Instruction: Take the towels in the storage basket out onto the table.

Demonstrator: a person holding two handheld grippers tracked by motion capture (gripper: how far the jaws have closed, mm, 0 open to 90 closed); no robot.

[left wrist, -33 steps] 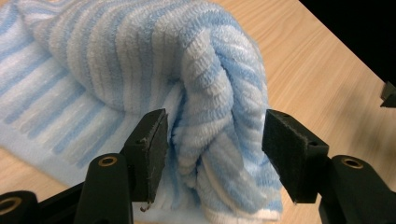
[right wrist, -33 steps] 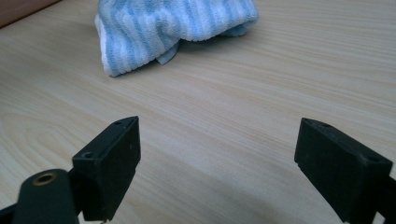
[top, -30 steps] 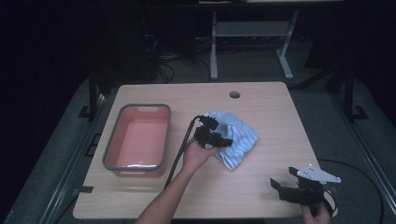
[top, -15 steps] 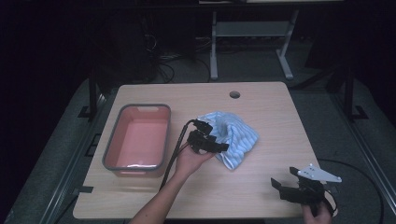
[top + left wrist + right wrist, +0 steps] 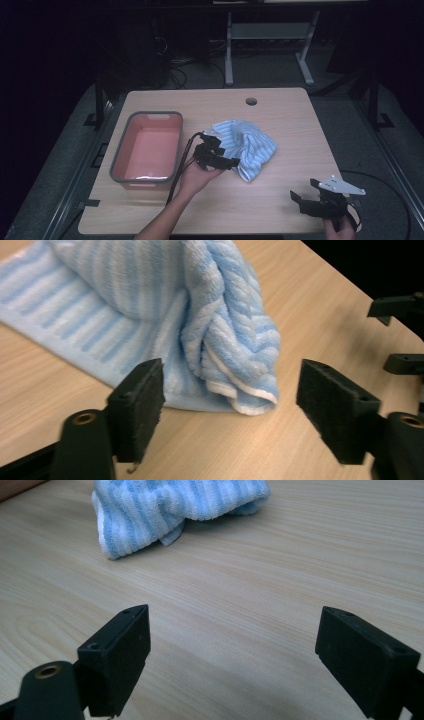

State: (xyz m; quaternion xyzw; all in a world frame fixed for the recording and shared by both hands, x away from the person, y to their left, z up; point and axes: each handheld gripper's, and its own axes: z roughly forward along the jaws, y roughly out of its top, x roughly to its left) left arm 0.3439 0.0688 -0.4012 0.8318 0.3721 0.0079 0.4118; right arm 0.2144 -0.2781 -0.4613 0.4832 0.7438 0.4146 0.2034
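Blue-and-white striped towel (image 5: pixel 200 325) bunched on table (image 5: pixel 280 200), left gripper (image 5: pixel 230 410) jaws just spreading, clear of it, right gripper (image 5: pixel 232 655) spread wide

Blue-striped towel (image 5: pixel 247 146) lies crumpled on the table (image 5: pixel 290 120).

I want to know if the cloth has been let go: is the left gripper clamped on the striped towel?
No: in the left gripper view the left gripper has its jaws spread wide, and the towel lies on the table beyond the pads, untouched.
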